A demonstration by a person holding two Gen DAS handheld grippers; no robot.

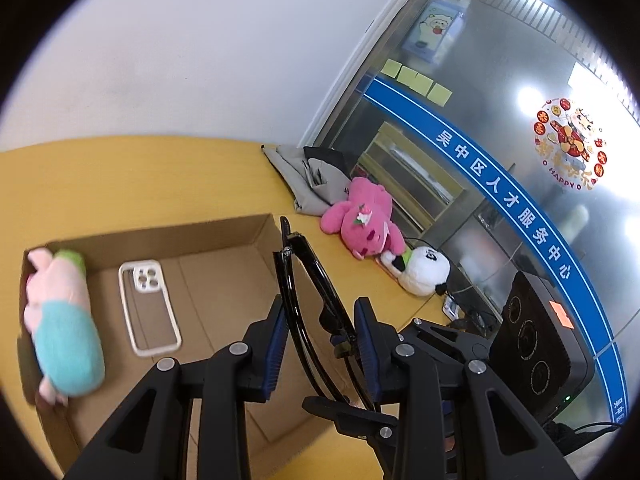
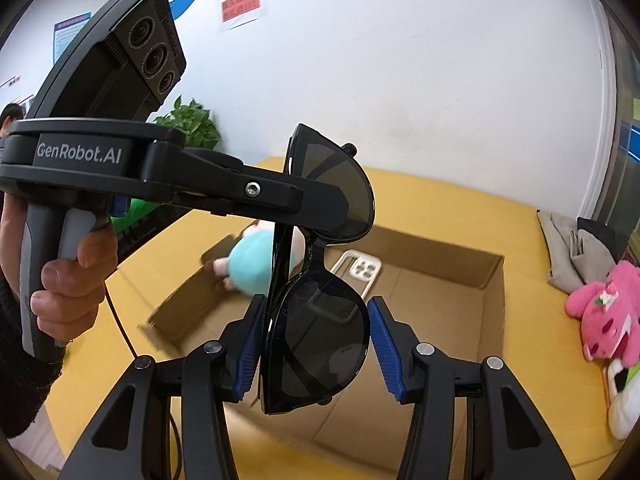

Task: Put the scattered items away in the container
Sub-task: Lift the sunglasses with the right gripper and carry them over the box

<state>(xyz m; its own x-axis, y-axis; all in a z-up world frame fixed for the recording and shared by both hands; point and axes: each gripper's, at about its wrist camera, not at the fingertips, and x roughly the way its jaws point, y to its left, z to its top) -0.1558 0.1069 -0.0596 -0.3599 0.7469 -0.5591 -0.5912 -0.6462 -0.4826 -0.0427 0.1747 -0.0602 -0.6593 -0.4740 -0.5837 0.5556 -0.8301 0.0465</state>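
your left hand-held gripper [image 2: 336, 204] is clenched on a pair of black sunglasses [image 2: 320, 320], pinching the upper lens and frame from the side, so the glasses hang in the air above the open cardboard box [image 2: 490, 292]. your right hand-held gripper [image 2: 318, 344] is released: its blue pads [image 2: 386, 348] stand either side of the lower lens, and the right pad is clearly apart from the frame; whether the left pad touches, you cannot tell. in the left wrist view the sunglasses [image 1: 308, 292] show edge-on between the left hand-held gripper's [image 1: 320, 344] blue pads [image 1: 366, 340], over the box's right wall [image 1: 264, 236].

inside the box lie a pink and teal plush toy [image 1: 60, 332] against the left wall and a clear phone case [image 1: 149, 306] flat on the floor just beside it. out on the yellow bench [image 1: 120, 184], well apart from the box, a bright pink plush bear [image 1: 362, 220] lies near the glass wall, with a white and black plush panda [image 1: 420, 274] touching it and a folded grey garment [image 1: 308, 178] behind.
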